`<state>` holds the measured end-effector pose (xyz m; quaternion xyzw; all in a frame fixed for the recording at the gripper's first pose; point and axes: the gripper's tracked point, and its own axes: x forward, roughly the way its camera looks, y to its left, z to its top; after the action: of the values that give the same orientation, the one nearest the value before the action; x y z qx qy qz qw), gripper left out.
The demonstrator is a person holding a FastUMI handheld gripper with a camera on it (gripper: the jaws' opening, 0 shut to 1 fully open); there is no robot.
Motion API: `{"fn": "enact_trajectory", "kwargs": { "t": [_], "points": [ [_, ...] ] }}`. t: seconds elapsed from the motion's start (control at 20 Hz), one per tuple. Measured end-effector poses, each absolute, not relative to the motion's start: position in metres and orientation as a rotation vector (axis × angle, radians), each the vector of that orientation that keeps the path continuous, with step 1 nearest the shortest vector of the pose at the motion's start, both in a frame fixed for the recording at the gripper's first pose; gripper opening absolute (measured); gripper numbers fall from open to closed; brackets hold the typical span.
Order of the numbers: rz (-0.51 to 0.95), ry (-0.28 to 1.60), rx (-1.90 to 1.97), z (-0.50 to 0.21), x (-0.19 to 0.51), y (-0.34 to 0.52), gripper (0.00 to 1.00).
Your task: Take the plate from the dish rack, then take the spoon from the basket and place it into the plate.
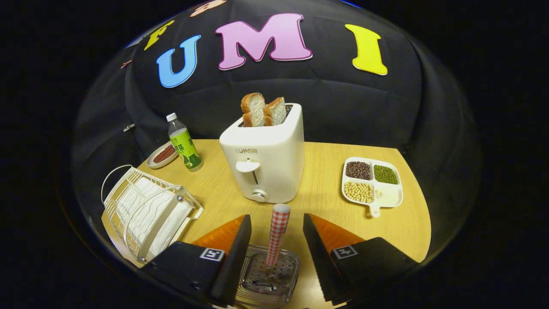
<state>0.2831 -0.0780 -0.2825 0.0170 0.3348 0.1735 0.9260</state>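
Observation:
A spoon point(277, 235) with a red-and-white checked handle stands nearly upright in a clear perforated basket point(292, 267) on the wooden table. My gripper point(276, 216) is open, with one finger on each side of the handle and a gap on both sides. The spoon's bowl lies low in the basket and is hard to make out. A white wire dish rack point(128, 189) sits to the left of my fingers. White plates point(169, 221) stand on edge inside it.
Just beyond the spoon stands a white toaster point(266, 159) with two bread slices. A green bottle point(183, 143) and a small dish point(162, 154) are behind the rack. A divided tray of beans point(372, 182) lies to the right.

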Motion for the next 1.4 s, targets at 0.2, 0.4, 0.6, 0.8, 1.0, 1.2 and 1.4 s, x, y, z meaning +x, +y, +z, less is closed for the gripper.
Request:
{"fn": "enact_trajectory", "kwargs": {
  "t": [0.2, 0.4, 0.6, 0.8, 1.0, 1.2, 1.4],
  "points": [
    [0.351, 0.670, 0.072, -0.277, 0.290, -0.071, 0.44],
    [0.373, 0.674, 0.086, -0.272, 0.289, -0.068, 0.19],
    [0.403, 0.595, -0.010, -0.249, 0.287, -0.073, 0.14],
    [0.436, 0.515, -0.033, -0.198, 0.285, -0.068, 0.14],
    [0.470, 0.431, -0.049, -0.135, 0.288, -0.065, 0.14],
    [0.517, 0.417, 0.033, -0.085, 0.267, -0.055, 0.14],
    [0.596, 0.440, 0.011, -0.081, 0.217, -0.045, 0.14]
  ]
}}
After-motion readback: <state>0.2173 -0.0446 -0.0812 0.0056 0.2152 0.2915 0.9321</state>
